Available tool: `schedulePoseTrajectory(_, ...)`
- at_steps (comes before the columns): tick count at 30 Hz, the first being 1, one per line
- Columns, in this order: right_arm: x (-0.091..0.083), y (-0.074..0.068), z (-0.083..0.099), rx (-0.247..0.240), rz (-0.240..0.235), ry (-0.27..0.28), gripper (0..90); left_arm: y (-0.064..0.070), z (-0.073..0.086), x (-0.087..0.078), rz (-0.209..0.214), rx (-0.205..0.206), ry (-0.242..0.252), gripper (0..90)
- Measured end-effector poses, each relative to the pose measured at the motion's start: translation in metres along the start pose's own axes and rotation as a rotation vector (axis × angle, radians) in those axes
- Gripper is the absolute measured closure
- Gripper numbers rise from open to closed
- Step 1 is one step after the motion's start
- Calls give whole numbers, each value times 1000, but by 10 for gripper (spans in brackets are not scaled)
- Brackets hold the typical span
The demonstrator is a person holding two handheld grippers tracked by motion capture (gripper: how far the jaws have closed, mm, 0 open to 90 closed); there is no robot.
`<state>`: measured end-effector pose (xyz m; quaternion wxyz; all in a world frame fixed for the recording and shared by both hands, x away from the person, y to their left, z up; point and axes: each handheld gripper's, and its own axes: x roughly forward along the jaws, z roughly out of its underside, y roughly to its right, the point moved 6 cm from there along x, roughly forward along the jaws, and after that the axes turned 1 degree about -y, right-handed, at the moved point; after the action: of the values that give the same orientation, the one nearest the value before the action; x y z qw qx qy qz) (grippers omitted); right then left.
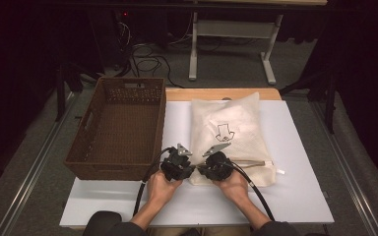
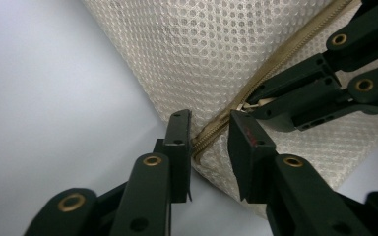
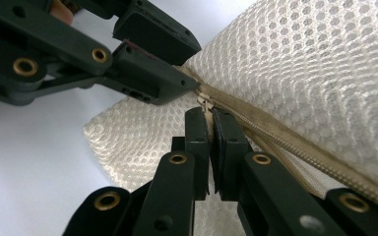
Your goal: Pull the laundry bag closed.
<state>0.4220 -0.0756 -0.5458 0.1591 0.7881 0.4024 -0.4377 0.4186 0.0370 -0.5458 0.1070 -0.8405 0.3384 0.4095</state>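
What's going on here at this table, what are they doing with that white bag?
A person holds a gripper in each hand at the near corner of a white mesh bag that lies flat on the table, beside a brown woven basket. The right gripper is pinched shut on the zipper pull. The left gripper straddles the zipper's end at the bag's corner, jaws apart. The zipper looks closed along its length.
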Motion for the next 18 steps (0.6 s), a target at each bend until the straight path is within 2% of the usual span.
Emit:
schedulePoseTrajectory(7,4,3,-1,35,4,-2,874,-1,1,3,-12,7,-3,828)
schedulePoseTrajectory(17,-2,7,2,9,55,-19,875,-2,0,3,-4,4,-7,850)
schedulePoseTrajectory(18,-4,9,3,-5,63,-18,875,-3,0,3,-1,1,-7,850)
